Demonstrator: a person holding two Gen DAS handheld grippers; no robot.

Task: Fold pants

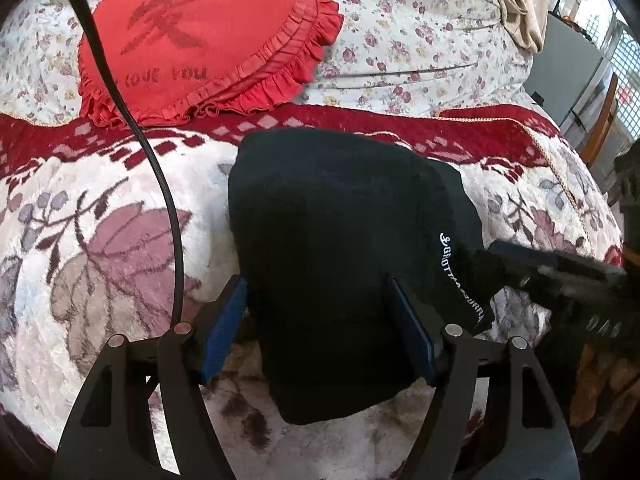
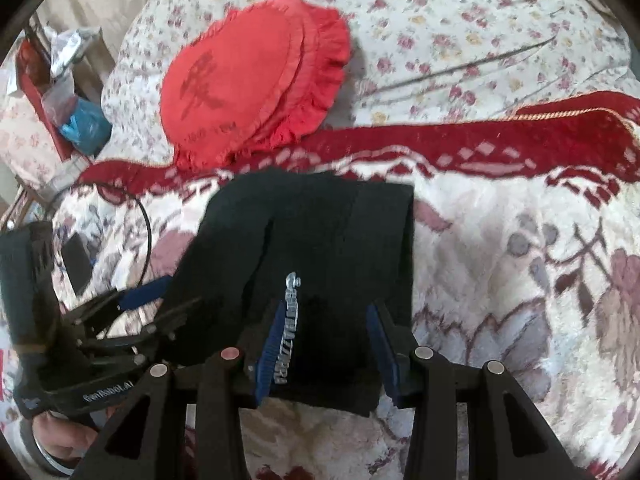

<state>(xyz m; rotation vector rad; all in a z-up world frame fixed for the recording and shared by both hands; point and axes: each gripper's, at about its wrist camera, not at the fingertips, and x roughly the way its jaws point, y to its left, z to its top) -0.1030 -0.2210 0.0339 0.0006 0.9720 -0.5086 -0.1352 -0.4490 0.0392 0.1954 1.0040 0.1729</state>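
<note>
Black pants (image 1: 336,240) lie folded in a compact bundle on a floral blanket, with white lettering (image 1: 460,276) along one edge. They also show in the right wrist view (image 2: 332,248). My left gripper (image 1: 320,304) is open, its blue pads straddling the near part of the bundle. My right gripper (image 2: 328,328) is open too, its pads either side of the lettered edge (image 2: 286,328). The right gripper shows in the left wrist view (image 1: 560,272) at the bundle's right side. The left gripper shows in the right wrist view (image 2: 140,300) at the bundle's left side.
A red frilled heart pillow (image 1: 200,40) lies behind the pants on a flowered quilt (image 1: 420,20). A black cable (image 1: 160,184) runs over the blanket (image 1: 100,240) at the left. Bags and clutter (image 2: 68,92) sit beside the bed.
</note>
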